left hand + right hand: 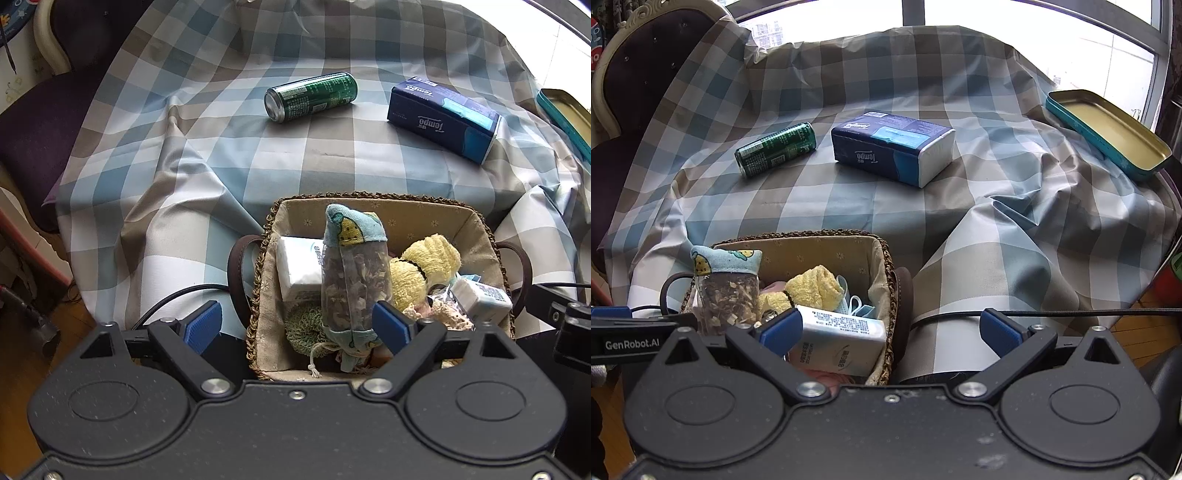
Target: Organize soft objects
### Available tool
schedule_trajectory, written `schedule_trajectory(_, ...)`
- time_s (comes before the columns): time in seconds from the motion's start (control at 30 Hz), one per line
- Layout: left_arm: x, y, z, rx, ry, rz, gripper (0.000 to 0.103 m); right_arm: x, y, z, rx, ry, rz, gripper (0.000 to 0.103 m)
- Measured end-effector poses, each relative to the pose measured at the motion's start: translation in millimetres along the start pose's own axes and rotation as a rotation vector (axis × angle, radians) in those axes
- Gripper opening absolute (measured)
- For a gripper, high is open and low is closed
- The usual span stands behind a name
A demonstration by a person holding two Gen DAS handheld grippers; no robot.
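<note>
checked cloth in blue, grey and white covers the surface (pixel 849 192), rumpled toward its near right corner, with a window behind and a dark chair at the left edge.

by the look of it the sorting is nearly done. the basket (pixel 402 218) at the near edge is already packed: a sachet (pixel 354 273) with printed cloth ends standing upright, a yellow plush (pixel 428 266), a white tissue pack (pixel 299 266) against the left wall, a green knitted pad (pixel 306 325), a face mask (pixel 855 302) and another small white pack (pixel 842 339) at the right side. what seems left is the blue tissue pack (pixel 892 147), lying flat near the middle of the surface, well apart from the basket. the green can (pixel 775 149) just beside it on its side, and the open tin (pixel 1108 133) at the far right edge, are hard things and i'd guess they stay out.

that blue pack looks plump and squashy, its wrapper creased, one white end showing.

the left gripper (pixel 299 328) hangs over the basket, jaws apart, gripping nothing, though the sachet's foot sits between them. the right gripper (pixel 890 328) is spread wide and empty over the basket's right rim.
</note>
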State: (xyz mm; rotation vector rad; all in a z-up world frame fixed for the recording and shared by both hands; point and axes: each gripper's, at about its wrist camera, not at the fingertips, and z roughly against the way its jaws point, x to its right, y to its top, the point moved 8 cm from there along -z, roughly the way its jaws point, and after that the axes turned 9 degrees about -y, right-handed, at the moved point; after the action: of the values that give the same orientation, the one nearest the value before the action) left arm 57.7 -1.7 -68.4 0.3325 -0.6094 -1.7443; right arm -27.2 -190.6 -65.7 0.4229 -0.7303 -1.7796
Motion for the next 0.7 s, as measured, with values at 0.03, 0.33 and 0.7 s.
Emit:
schedule_trajectory(0.03, -0.1, -0.1, 0.0, 0.000, -0.002, 0.001, 0.086, -0.2, -0.1, -0.3, -0.002, 0.001, 0.000, 0.103)
schedule_trajectory(0.33, 0.5, 0.6, -1.4, -0.004, 0.001, 0.001, 0.086, -0.4, 0.5, -1.1, -0.005, 0.002, 0.003, 0.103)
schedule_trajectory(0.7, 0.7, 1.6, -1.6, -0.006, 0.000, -0.003, 0.086, -0.7, 1.5, -2.4, -0.011, 0.001, 0.000, 0.103)
